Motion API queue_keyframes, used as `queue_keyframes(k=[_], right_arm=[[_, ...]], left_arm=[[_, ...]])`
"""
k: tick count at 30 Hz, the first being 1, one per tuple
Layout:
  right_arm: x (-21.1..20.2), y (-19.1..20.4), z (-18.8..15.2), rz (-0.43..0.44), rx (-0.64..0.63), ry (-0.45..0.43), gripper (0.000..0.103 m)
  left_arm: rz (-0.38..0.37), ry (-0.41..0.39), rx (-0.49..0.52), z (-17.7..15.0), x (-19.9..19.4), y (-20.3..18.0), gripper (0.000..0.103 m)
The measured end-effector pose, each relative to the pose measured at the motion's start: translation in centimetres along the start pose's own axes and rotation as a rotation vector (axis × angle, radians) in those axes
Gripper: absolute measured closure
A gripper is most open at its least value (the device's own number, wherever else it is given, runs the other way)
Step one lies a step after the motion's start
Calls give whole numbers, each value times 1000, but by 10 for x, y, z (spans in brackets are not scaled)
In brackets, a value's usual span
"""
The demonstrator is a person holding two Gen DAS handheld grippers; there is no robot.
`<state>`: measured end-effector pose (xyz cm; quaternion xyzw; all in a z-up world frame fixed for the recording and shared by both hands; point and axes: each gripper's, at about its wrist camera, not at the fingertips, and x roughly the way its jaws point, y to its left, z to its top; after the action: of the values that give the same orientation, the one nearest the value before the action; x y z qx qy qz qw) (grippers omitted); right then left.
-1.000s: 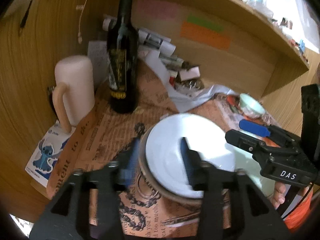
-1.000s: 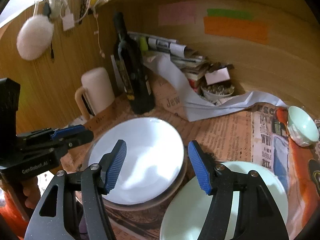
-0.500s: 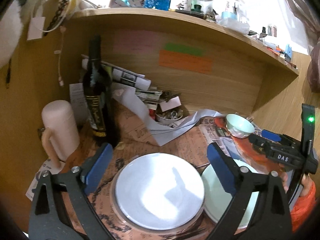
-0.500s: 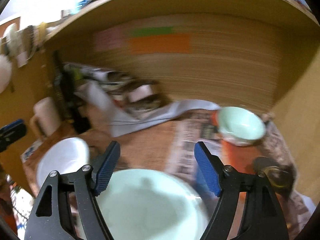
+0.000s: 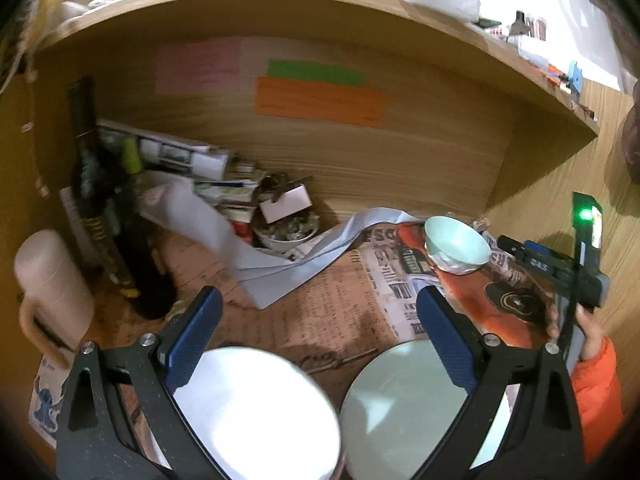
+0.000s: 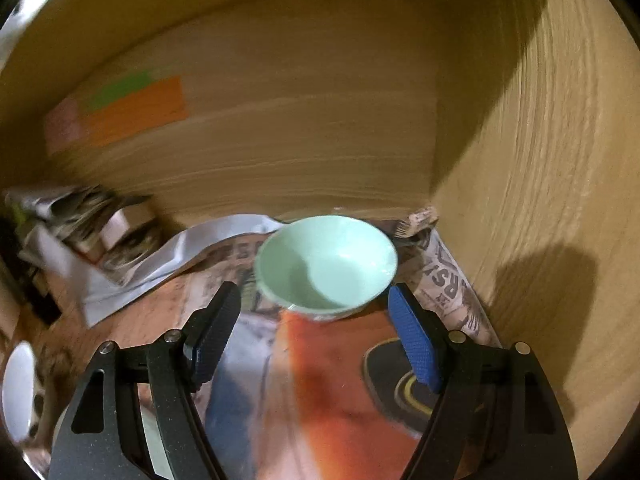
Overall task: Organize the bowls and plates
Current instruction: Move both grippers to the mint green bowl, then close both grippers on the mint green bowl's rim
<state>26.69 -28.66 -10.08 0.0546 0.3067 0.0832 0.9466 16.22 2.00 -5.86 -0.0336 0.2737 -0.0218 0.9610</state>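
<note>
Right gripper [image 6: 314,330] agape, empty, near mint bowl [image 6: 326,266]

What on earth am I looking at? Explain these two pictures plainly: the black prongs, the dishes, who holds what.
No robot here: a person holds a hand-held claw in each hand, with a camera on each looking along its fingers. The left claw is open over a white plate and a pale green plate, gripping neither. The right claw is open, empty, facing a pale green bowl near the corner. All rest on newspaper. A dark bottle and a cream mug stand at the left.
</note>
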Motion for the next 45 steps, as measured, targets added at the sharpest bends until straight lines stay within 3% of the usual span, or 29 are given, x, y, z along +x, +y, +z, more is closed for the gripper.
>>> queue_keyframes(k=[7,11,17,19,22,28,33,40,45], right_arm=[[51,-20,14,-59,56,75,51],[81,-29,16,-56,75,150,66],[112,-41,16,-61,122,210,81],[113,-36,16,-83,86,207,81],[117,-27,13,-61,39,242,90],[92,-23,13,-63,33,188,90],[74,-36,20,-66,77,174,80],[104,-56,23,19,171,247,80],[93,-62,25,7,179,207,80]], left_arm=[[-19,101,1,13,43,-16,4],[-18,150,-1,15,63,-19,4],[-32,250,-15,11,95,-21,4],[-32,273,-15,10,103,-22,4],[-34,298,-8,11,113,-25,4],[-38,308,10,11,118,-31,4],[-45,305,16,16,119,-37,4],[-62,303,36,26,120,-51,4],[-56,287,73,28,120,-62,4]])
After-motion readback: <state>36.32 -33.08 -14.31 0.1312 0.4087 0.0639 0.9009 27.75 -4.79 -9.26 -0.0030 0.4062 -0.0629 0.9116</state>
